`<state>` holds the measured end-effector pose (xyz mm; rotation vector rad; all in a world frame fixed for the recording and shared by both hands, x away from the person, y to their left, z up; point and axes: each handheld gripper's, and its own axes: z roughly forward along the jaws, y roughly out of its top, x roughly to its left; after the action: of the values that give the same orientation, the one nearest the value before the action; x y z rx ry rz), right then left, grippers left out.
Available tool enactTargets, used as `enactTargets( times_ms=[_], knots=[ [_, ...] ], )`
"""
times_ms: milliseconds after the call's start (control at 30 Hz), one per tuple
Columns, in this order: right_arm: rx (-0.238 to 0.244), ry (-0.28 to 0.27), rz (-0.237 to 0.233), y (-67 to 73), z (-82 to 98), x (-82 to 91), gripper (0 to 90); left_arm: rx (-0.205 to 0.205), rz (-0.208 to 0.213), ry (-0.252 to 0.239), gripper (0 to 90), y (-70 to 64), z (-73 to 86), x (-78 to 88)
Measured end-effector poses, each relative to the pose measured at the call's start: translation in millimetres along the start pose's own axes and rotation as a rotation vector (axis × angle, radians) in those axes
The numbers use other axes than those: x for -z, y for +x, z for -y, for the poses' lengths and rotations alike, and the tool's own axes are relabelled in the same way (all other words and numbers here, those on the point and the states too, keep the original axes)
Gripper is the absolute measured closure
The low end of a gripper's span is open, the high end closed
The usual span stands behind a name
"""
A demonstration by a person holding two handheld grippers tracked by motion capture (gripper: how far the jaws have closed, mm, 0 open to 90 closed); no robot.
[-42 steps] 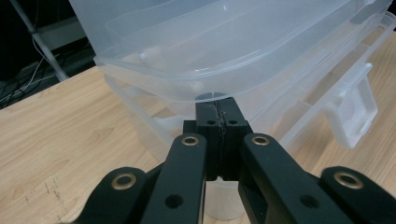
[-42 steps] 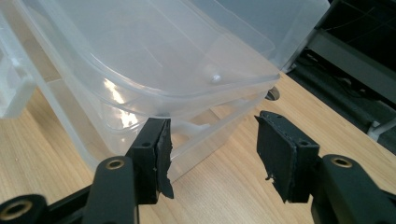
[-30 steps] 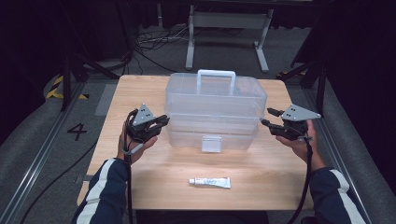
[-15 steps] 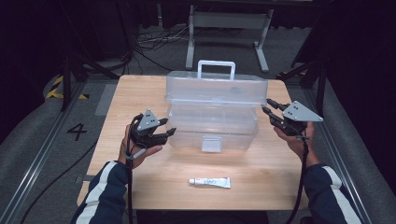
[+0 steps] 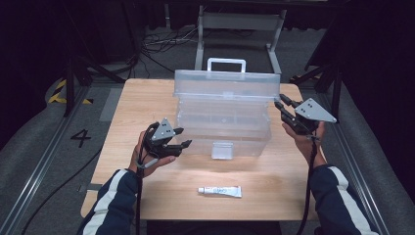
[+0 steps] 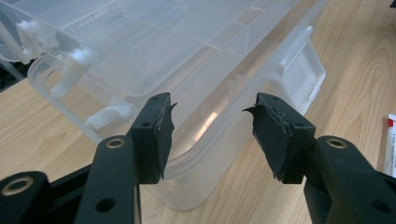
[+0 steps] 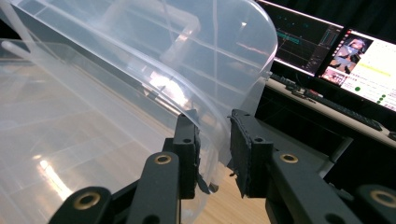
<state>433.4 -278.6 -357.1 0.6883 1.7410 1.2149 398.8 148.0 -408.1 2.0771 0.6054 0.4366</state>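
The box [image 5: 222,125] sits mid-frame on the table [image 5: 147,98], its lid [image 5: 226,84] raised. The right gripper [image 5: 279,104] has just been closing, lid edge between its fingers [image 7: 187,149], contact unclear. The left gripper [image 5: 182,137], just opened, stands released left of the box.

My matt black plastic grippers [image 5: 178,138] are working a clear, glossy plastic storage box [image 5: 222,129]; it is sitting on a smooth, pale wood-grain table [image 5: 147,98], beside a small white glossy tube [image 5: 219,191].
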Motion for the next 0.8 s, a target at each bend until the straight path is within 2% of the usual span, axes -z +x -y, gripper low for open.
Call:
enactTargets(
  times_ms=[67, 200, 333, 567, 800],
  knots=[
    [-0.007, -0.008, 0.015, 0.4, -1.6, -2.1, 74.3, -0.004, 0.004, 0.014, 47.3, -0.9, 1.0, -1.9],
    [0.006, -0.009, 0.046, 0.0, -6.2, -6.1, 76.3, -0.011, -0.003, 0.007, 48.1, -0.2, 2.5, -4.8],
    [0.040, 0.001, 0.090, 1.6, -11.4, -10.1, 78.3, -0.015, 0.012, 0.011, 51.1, 1.1, 4.3, -10.2],
    [0.052, 0.010, 0.134, 1.7, -18.0, -16.8, 79.9, -0.010, 0.021, 0.030, 57.0, 4.8, 6.7, -15.6],
    [0.040, 0.026, 0.139, -0.5, -24.9, -21.0, 80.4, -0.010, 0.011, 0.039, 59.6, 6.9, 7.0, -15.6]
  ],
)
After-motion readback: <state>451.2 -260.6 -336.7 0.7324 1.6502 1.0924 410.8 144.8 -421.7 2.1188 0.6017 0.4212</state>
